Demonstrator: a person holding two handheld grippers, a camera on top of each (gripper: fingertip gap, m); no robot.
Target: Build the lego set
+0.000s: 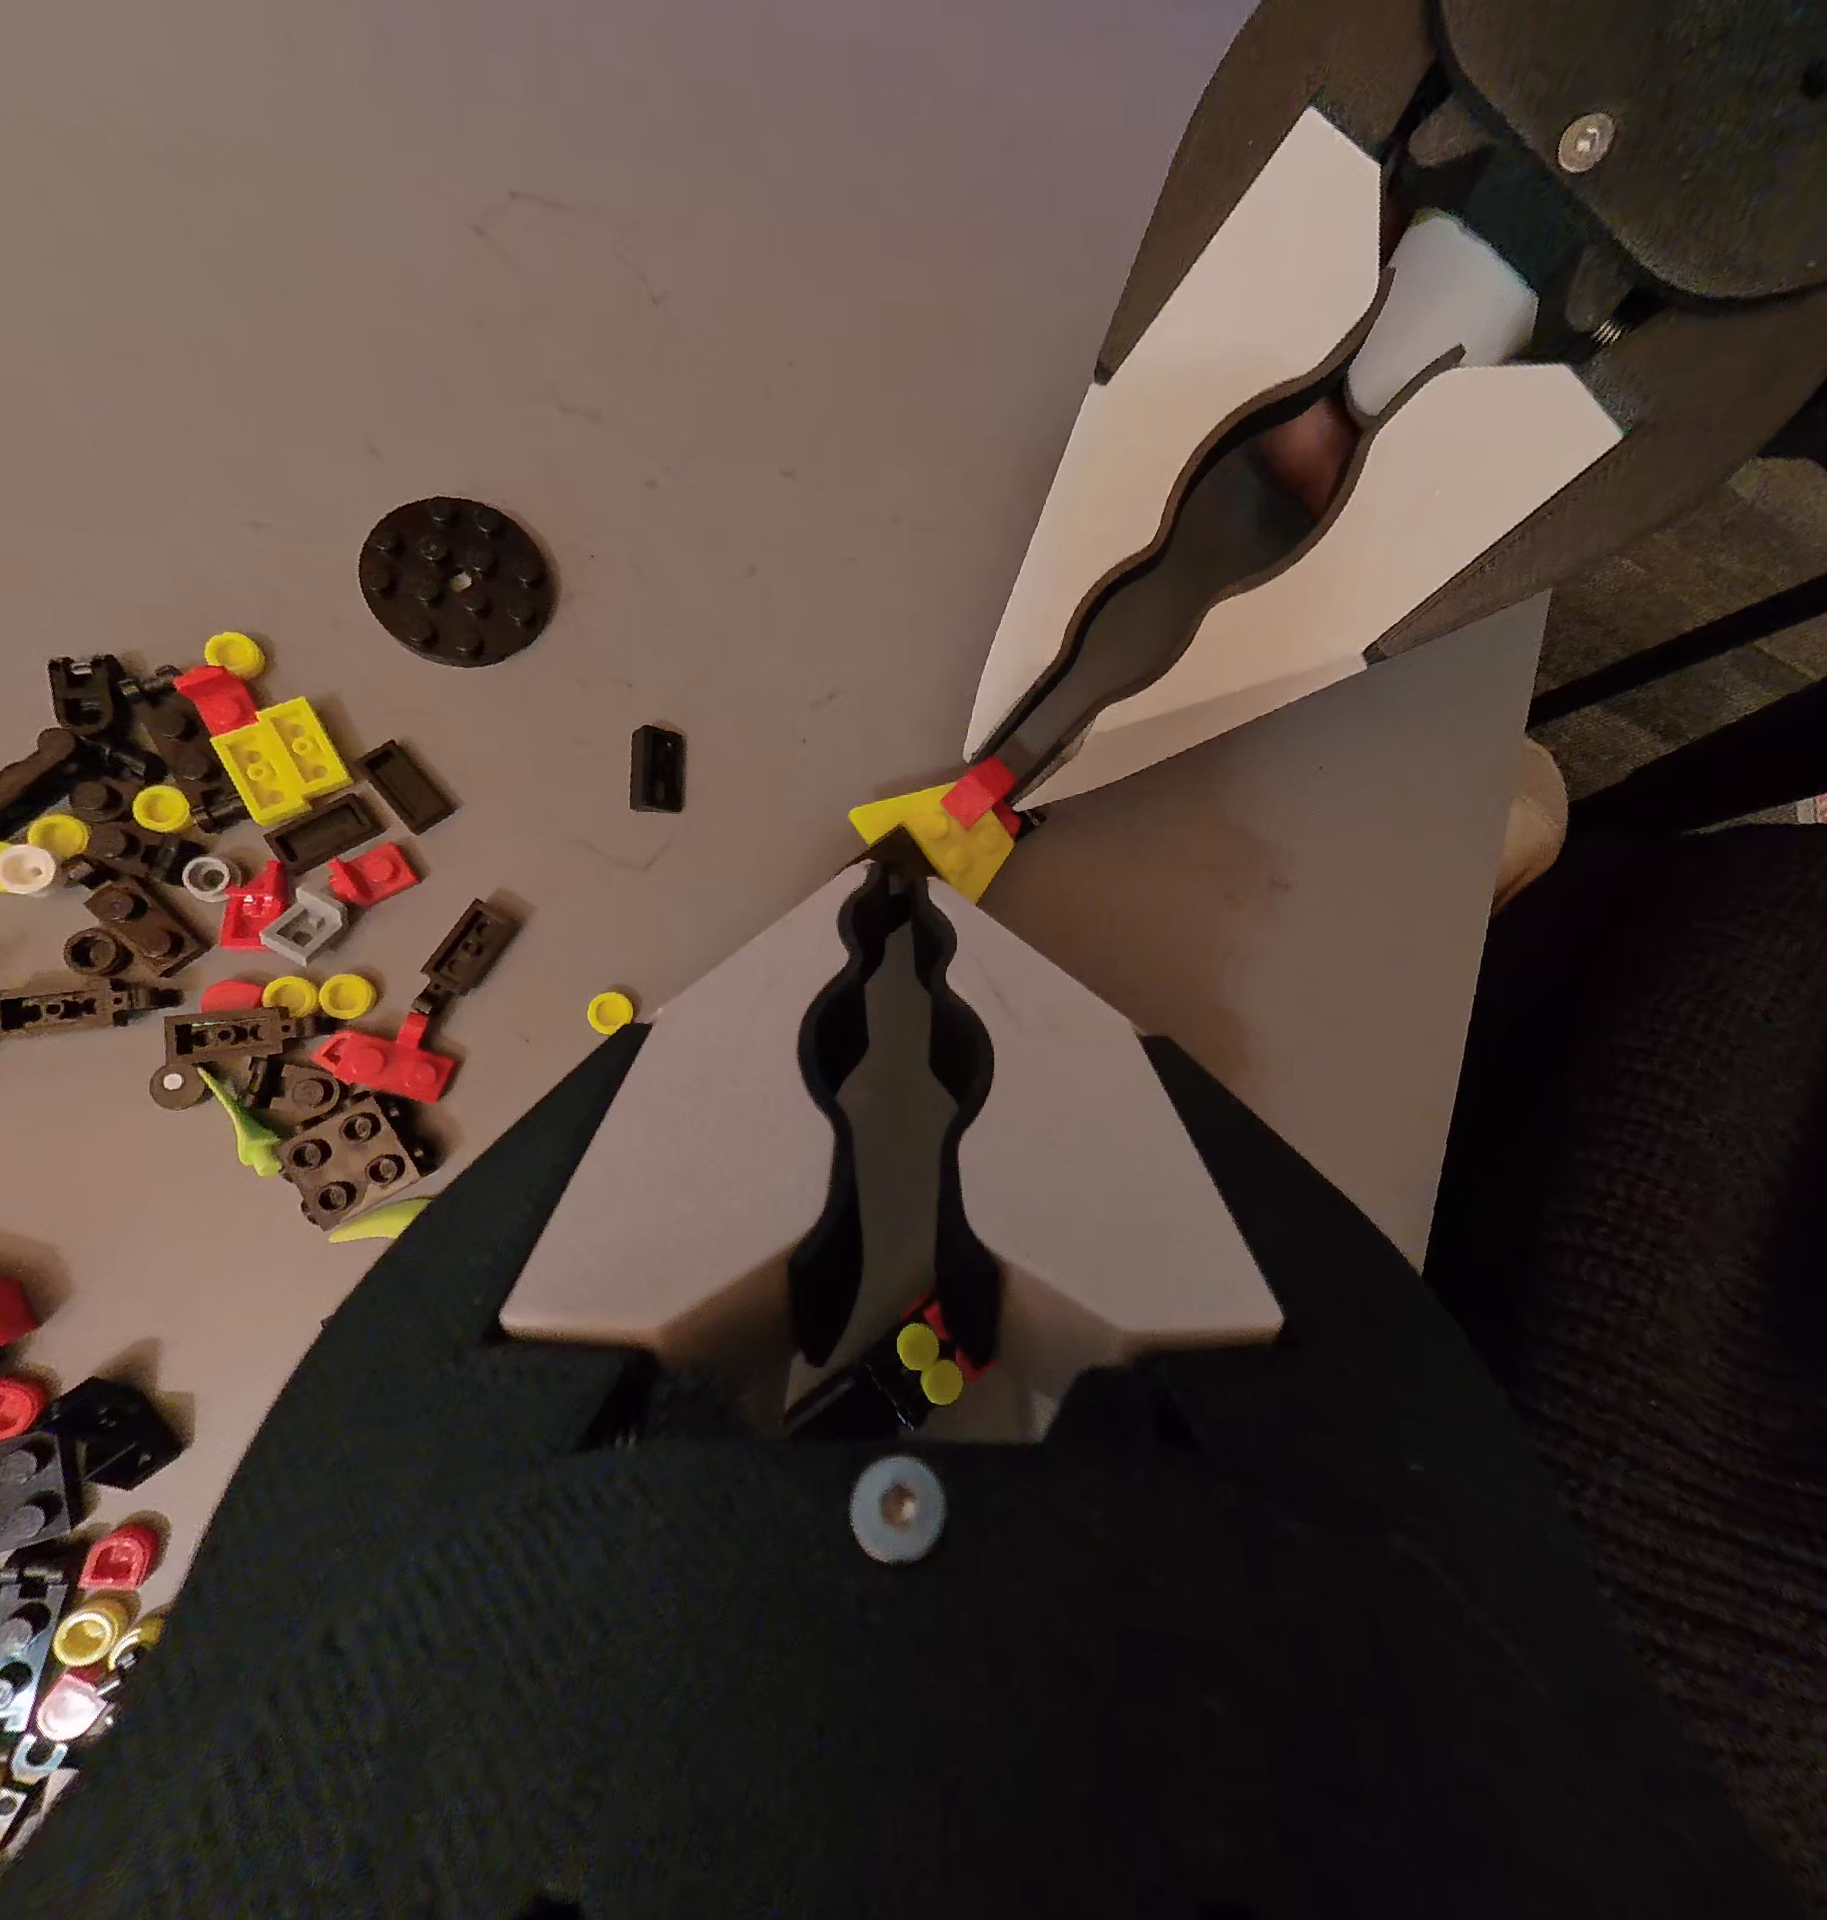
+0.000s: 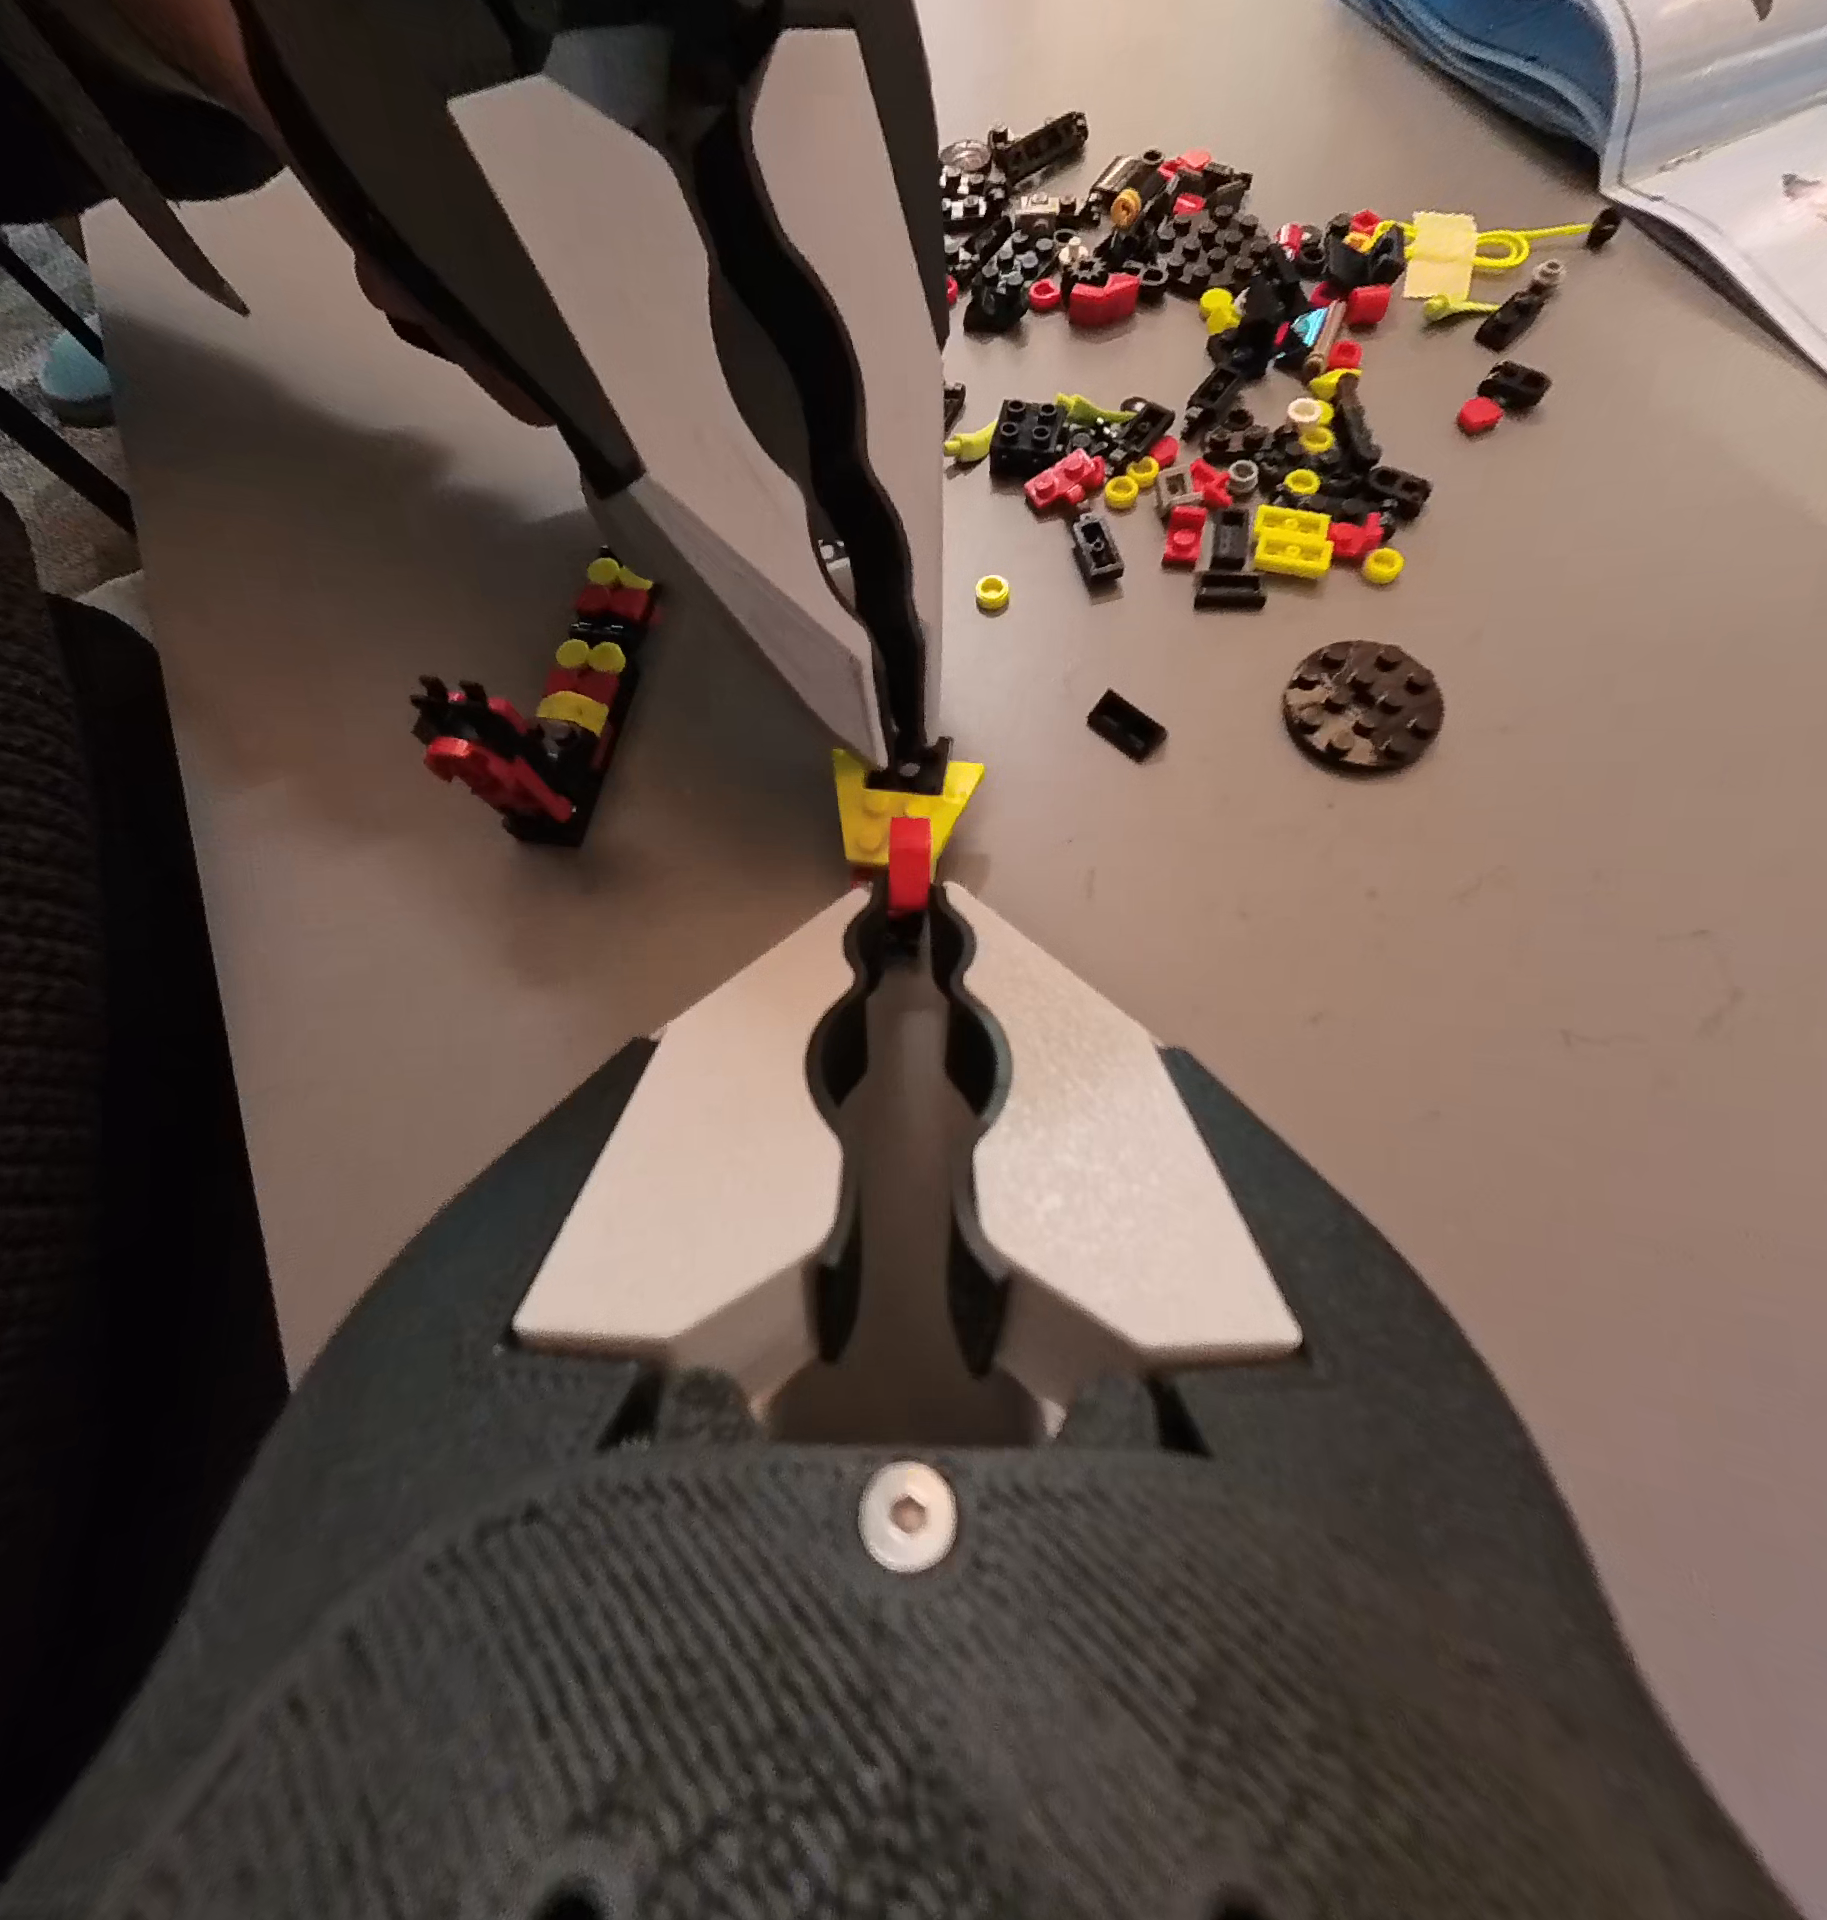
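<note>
My left gripper (image 1: 893,871) is shut on a small black piece fixed to a yellow wedge plate (image 1: 930,831) and holds it above the table. My right gripper (image 1: 1002,781) comes in from the upper right, shut on a small red piece (image 1: 976,792) that rests on the yellow plate's studs. In the right wrist view my right gripper (image 2: 904,906) grips the red piece (image 2: 909,847) against the yellow wedge plate (image 2: 873,816), and the left gripper (image 2: 914,750) comes down from above. A partly built black, red and yellow model (image 2: 550,717) lies on the table to the left.
A pile of loose black, red and yellow pieces (image 1: 213,904) (image 2: 1252,416) lies on the grey table (image 1: 680,312). A black round plate (image 1: 457,582) (image 2: 1363,707), a small black tile (image 1: 657,769) and a yellow stud (image 1: 610,1011) lie apart. An instruction booklet (image 2: 1719,135) is far right. Both grippers' tips are close together, under 4 cm apart.
</note>
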